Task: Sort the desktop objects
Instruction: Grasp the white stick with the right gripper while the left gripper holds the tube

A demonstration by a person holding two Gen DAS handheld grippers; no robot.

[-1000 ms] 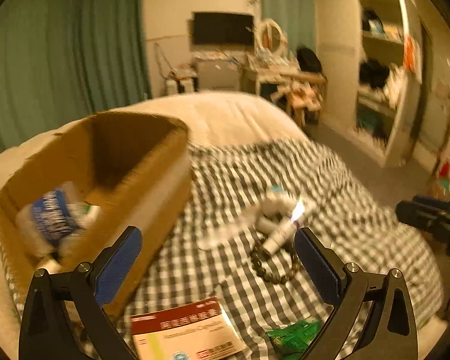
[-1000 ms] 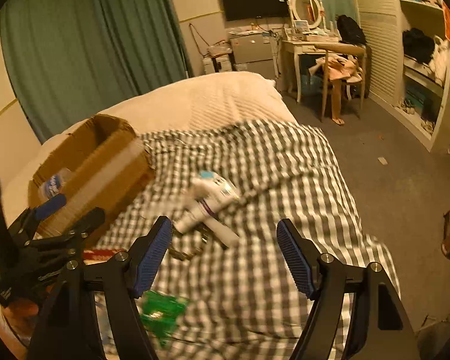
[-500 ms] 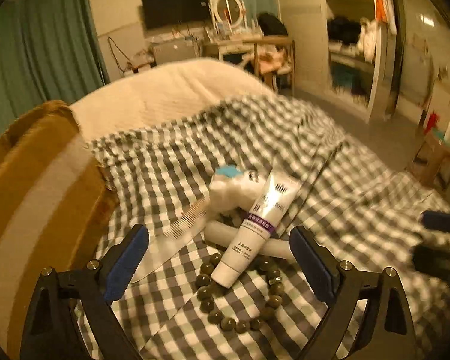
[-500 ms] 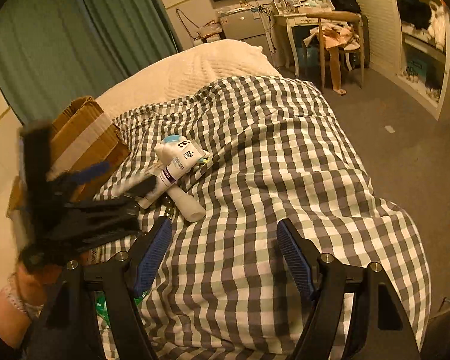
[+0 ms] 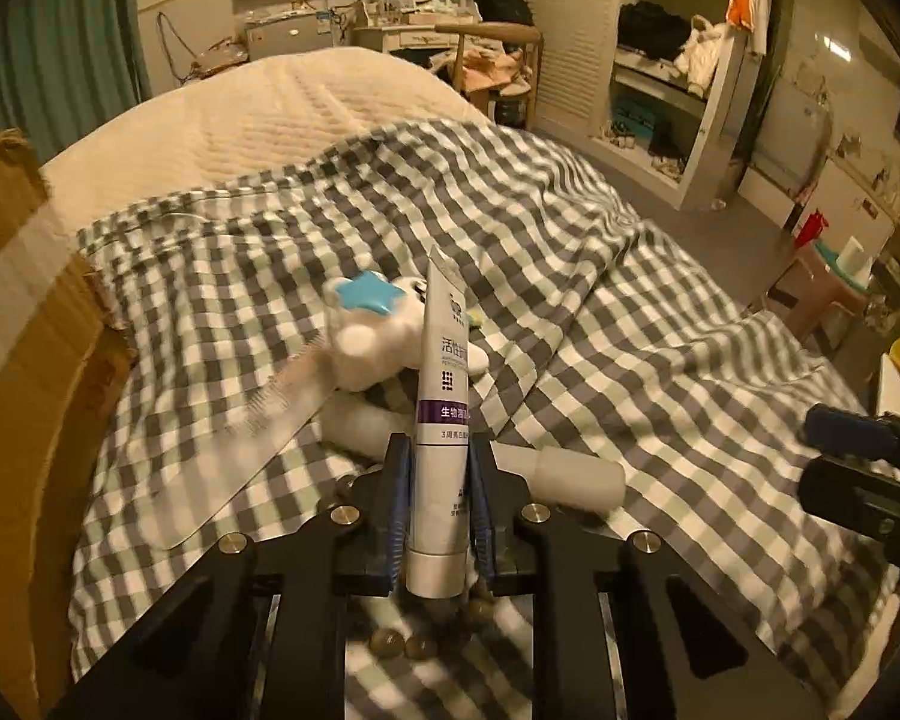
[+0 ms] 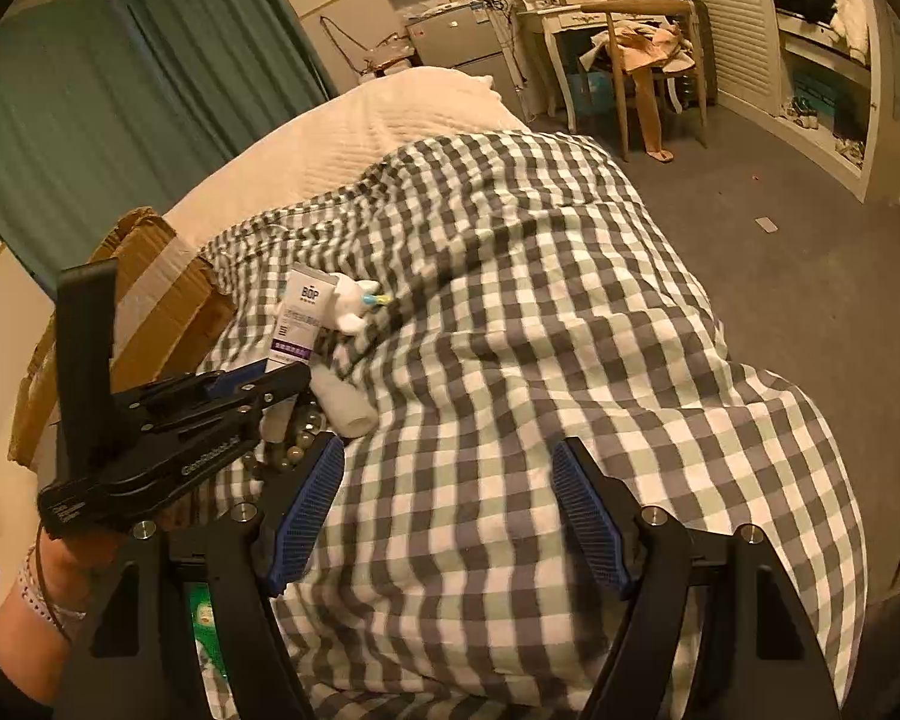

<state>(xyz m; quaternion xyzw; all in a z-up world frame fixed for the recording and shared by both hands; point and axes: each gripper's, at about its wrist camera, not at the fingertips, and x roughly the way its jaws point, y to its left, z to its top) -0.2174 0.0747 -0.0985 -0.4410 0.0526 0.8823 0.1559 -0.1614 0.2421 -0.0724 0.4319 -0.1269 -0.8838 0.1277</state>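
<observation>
Checked bedding (image 5: 570,276) covers the bed, carrying one plush toy (image 5: 372,330), one white bottle (image 5: 576,471), one bead string (image 5: 402,642) and one cardboard box (image 5: 24,372). Left tool (image 5: 438,498) clamps one toothpaste tube (image 5: 444,408); right tool (image 6: 447,510) gapes wide, holding nothing.

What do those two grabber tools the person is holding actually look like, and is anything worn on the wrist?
Both are black, angular metal frames with silver bolt heads. Each ends in two flat jaws faced with ribbed blue pads. The left gripper carries small white lettering along its side and a tall black upright plate behind it. The right gripper looks the same build. The person's left wrist wears pale beaded bracelets and a thin dark band.
</observation>
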